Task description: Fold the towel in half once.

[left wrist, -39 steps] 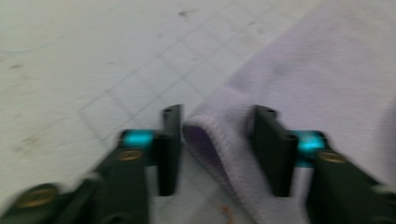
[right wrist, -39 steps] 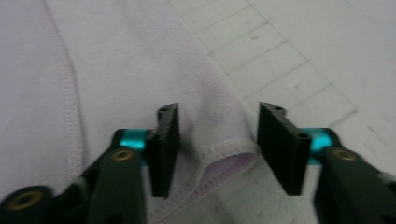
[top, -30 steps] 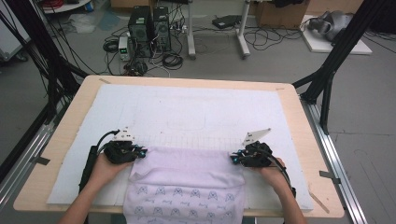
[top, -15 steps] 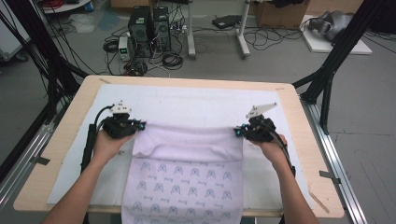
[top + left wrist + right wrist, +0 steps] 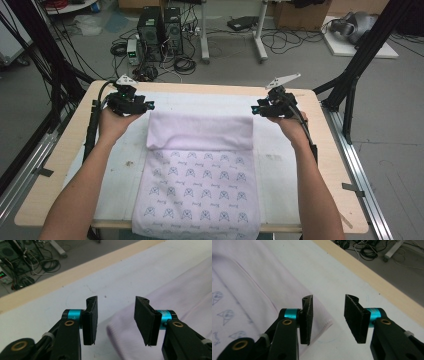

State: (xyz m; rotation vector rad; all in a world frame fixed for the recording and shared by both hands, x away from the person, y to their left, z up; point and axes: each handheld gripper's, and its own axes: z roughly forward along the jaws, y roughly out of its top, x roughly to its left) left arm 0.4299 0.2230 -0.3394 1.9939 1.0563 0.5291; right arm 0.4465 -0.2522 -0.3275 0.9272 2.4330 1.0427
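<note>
Lilac cloth (image 5: 200,175) with small printed motifs now lies spread farther up the worktop (image 5: 65,155) than half a second ago, its near end draping off the front edge. Your left gripper (image 5: 115,323) stands wide open over one far corner, holding nothing. Your right gripper (image 5: 328,320) gapes empty beside the other corner.

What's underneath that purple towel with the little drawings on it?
The towel lies on a white sheet covering the wooden table. Its far end is folded back, plain side up, over the printed part. Whatever lies under it is covered; its near end hangs over the table's edge.
</note>
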